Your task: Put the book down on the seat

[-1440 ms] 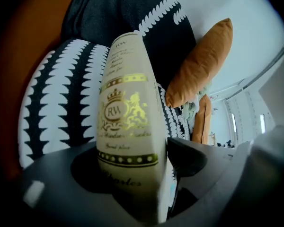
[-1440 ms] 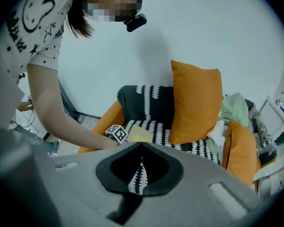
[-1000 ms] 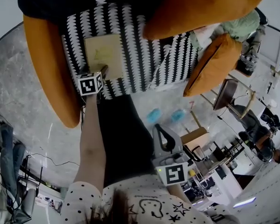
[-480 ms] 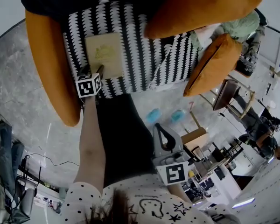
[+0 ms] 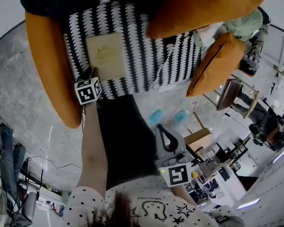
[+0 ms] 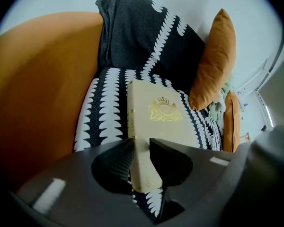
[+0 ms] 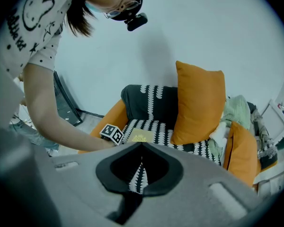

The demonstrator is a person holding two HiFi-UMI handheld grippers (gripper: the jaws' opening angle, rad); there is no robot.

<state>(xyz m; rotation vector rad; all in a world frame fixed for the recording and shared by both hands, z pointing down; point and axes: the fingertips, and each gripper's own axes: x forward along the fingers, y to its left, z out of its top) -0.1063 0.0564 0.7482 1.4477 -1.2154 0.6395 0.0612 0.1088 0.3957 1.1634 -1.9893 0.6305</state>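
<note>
Left gripper (image 6: 141,144) withdrawn, fingers (image 6: 169,161) closing, book (image 6: 163,119) beyond

**Surroundings: cushions, cloth and floor clutter.**
A large orange cushion (image 5: 203,8) stands upright, and a smaller orange cushion (image 5: 217,63) leans beside it. A pale green cloth (image 5: 244,27) is bunched between the two, and a plain white wall (image 7: 203,27) rises behind them. On the grey marbled floor (image 5: 19,93) lie two light-blue items (image 5: 156,116), too blurred to identify, near a tan cardboard box (image 5: 199,138). Thin dark cables (image 5: 42,162) trail well apart from these.
</note>
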